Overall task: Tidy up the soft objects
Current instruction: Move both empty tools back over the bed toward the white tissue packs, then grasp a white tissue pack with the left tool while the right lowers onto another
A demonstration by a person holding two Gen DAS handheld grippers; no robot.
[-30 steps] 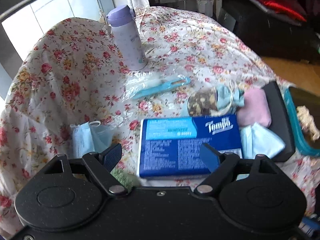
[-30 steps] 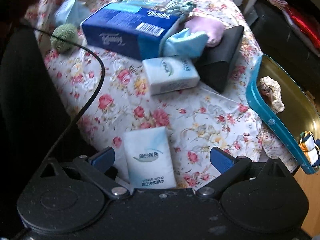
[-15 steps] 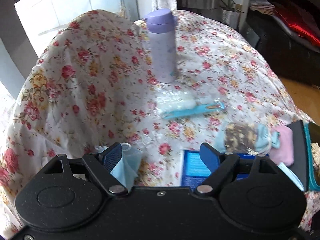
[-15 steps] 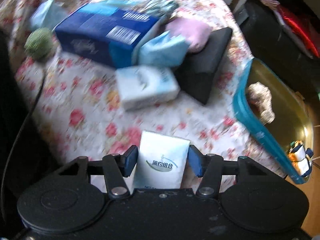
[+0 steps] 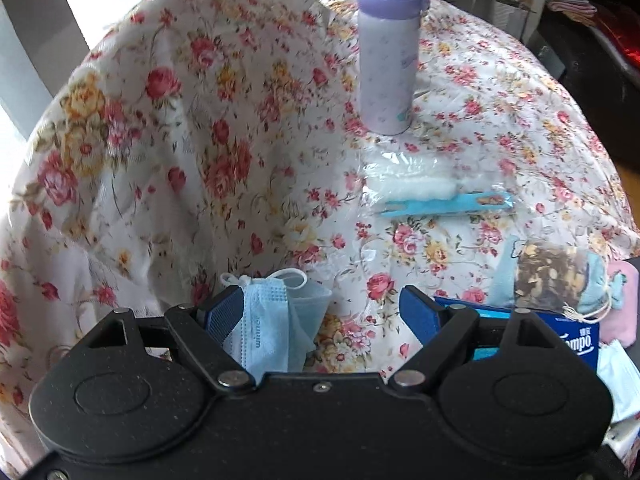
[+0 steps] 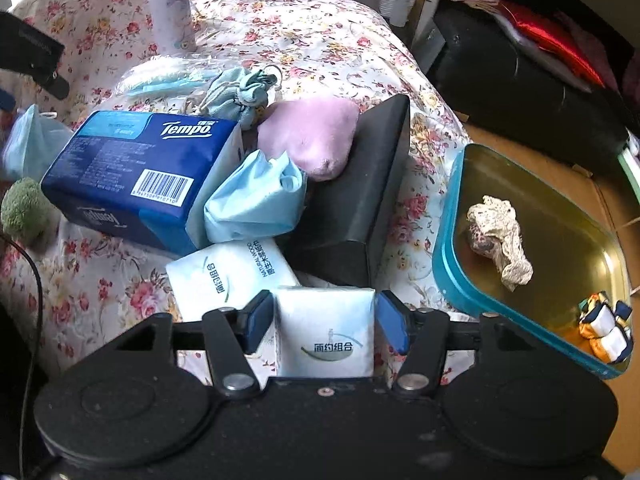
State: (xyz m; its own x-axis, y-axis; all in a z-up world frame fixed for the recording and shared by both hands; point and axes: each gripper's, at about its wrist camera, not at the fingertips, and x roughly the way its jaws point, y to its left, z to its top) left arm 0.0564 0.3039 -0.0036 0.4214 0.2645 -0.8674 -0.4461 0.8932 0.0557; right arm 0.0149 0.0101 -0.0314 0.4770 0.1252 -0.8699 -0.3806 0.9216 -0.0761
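My right gripper [image 6: 325, 322] is shut on a small white tissue pack [image 6: 326, 332] and holds it above the table near a second white tissue pack [image 6: 228, 276]. Beyond lie a blue Tempo tissue pack [image 6: 132, 172], a light blue mask [image 6: 256, 200], a pink soft pad [image 6: 312, 140] and a blue drawstring pouch [image 6: 244, 92]. A teal tin [image 6: 448, 248] at right holds a lace scrap [image 6: 500, 244] and a small striped cloth item [image 6: 604, 328]. My left gripper [image 5: 320, 312] is open; a folded blue face mask [image 5: 268, 328] lies by its left finger.
A purple flask [image 5: 388, 52] stands at the back of the floral tablecloth [image 5: 200, 140]. A plastic-wrapped blue tool with cotton [image 5: 432, 196] lies mid-table. A black case [image 6: 360, 208] sits beside the tin. A green fuzzy ball [image 6: 24, 208] lies at the left edge.
My right gripper closed on the small white tissue pack and carried it forward toward the pile. My left gripper swung left from the Tempo pack to the face mask.
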